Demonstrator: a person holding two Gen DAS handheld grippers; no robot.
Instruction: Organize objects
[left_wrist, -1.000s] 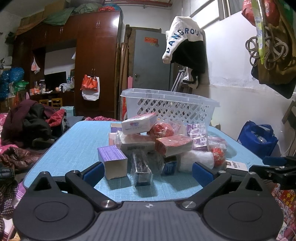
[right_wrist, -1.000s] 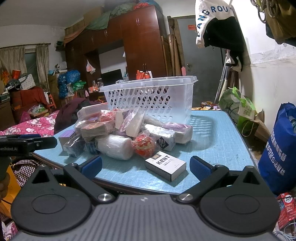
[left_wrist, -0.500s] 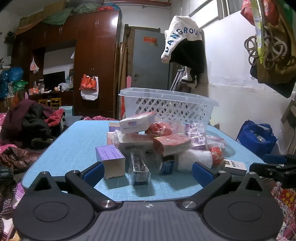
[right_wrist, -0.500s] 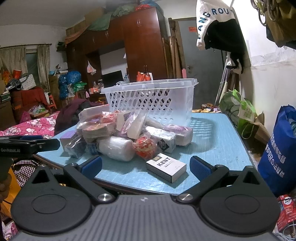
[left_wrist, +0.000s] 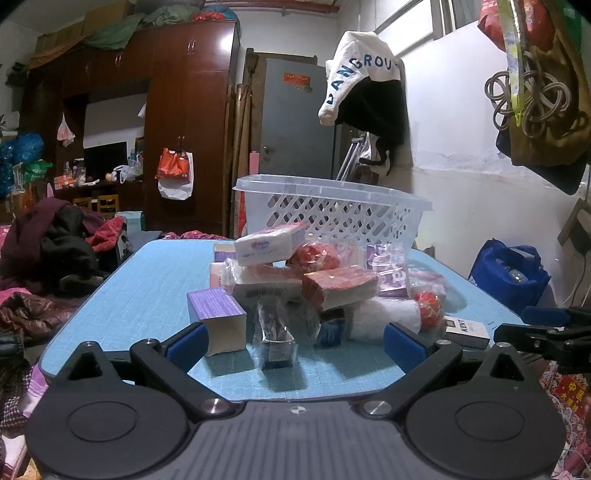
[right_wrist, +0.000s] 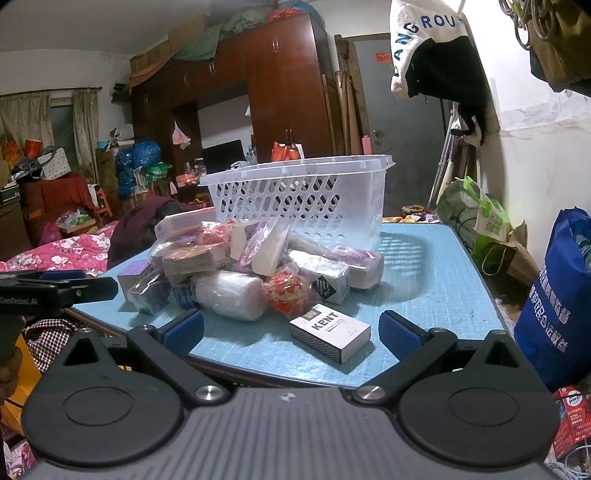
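A heap of small packets lies on the blue table (left_wrist: 147, 280) in front of a white slotted basket (left_wrist: 332, 214). Nearest my left gripper (left_wrist: 293, 345) are a purple box (left_wrist: 216, 319) and a clear dark packet (left_wrist: 275, 338); the gripper is open, empty, at the table's near edge. In the right wrist view the basket (right_wrist: 303, 206) stands behind the heap, and a KENT carton (right_wrist: 330, 332) lies closest to my right gripper (right_wrist: 291, 330), which is open and holds nothing. A white roll (right_wrist: 231, 295) and a red ball (right_wrist: 288, 291) lie just beyond.
A blue bag (right_wrist: 557, 306) stands on the floor right of the table. Clothes and a pink quilt (right_wrist: 62, 254) pile up to the left. A wardrobe (left_wrist: 155, 129) and grey door (left_wrist: 295, 122) stand at the back. Bags hang on the right wall (left_wrist: 535, 92).
Both views have crept slightly: the heap and basket sit a touch lower and nearer in the right wrist view. Nothing was picked up or let go.
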